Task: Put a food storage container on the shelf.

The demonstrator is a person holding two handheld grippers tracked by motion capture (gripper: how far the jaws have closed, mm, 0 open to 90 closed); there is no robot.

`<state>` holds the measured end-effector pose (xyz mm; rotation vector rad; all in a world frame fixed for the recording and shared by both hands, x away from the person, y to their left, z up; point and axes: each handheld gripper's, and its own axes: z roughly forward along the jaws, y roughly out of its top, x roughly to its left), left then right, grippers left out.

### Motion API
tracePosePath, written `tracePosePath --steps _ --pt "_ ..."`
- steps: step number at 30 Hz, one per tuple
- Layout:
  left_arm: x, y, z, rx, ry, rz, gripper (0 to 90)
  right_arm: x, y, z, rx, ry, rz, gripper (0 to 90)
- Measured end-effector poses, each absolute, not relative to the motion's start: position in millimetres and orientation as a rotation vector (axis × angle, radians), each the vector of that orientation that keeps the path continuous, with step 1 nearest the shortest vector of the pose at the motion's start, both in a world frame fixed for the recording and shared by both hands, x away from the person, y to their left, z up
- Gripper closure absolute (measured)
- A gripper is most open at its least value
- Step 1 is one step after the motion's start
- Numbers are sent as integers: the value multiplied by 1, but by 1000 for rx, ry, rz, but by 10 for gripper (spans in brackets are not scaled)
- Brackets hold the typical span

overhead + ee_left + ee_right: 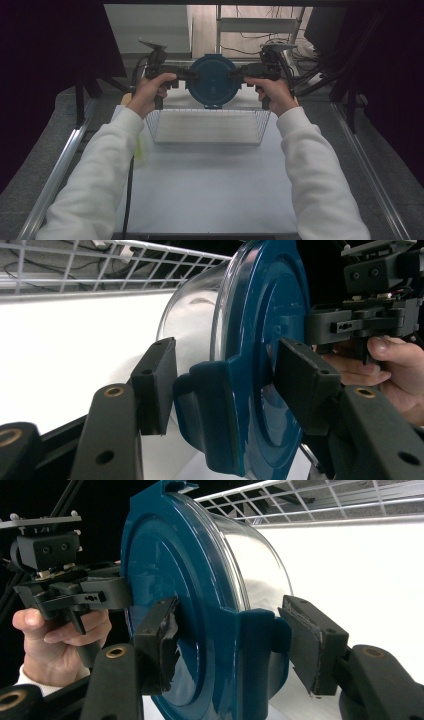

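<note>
Container: a round clear container with a blue lid (213, 80), held in the air between the two claws, above the far edge of the wire basket (207, 126); its lid faces the high camera, so the body points away and down.
Left claw: the left claw (186, 76) is clamped on a blue latch tab at the container's left rim; in the left gripper view one pad (156, 385) sits against the tab on the clear body's side and the other (305, 382) presses the lid face.
Right claw: the right claw (238, 76) grips the opposite latch tab the same way; in the right gripper view the worn pad (159, 647) bears on the lid and the other pad (312, 647) meets the tab from the body side.
Why held so: gripping two opposite tabs likely keeps the round container from rolling or slipping, and shares its load between both hands.
Likely step: carrying it toward or away from the basket; I cannot tell which.
Basket: white wire, standing open at the back of the desk, nothing visible inside it.
Surface: a pale, plain desk (210, 185) with metal rails along both sides.
Room: dark curtains left and right; beyond the desk a lit floor with loose cables and a light frame.
Person: white sleeves (100, 175) come in from below.
</note>
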<state>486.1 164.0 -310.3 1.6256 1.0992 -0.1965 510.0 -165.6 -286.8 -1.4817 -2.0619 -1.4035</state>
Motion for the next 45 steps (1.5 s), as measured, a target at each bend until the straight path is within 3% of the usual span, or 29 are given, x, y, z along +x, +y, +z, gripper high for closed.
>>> tracePosePath --steps 21,32,37,41,45 --pt "516 167 -334 1499 1217 -328 419 537 -161 -304 -1621 -1919 -1354 386" --pt "520 168 -339 1477 1228 -324 416 541 -161 -312 -1650 -1861 -1353 374" --pt "517 164 -337 1504 1206 -260 388 539 -157 -310 -1656 -1910 -1371 330" --pt "511 160 -329 1512 1183 -158 273 532 -153 -302 -1697 -2017 -1455 253" --pt "502 162 -320 1533 1168 -55 215 521 -156 -288 -1675 -2120 -1553 229"
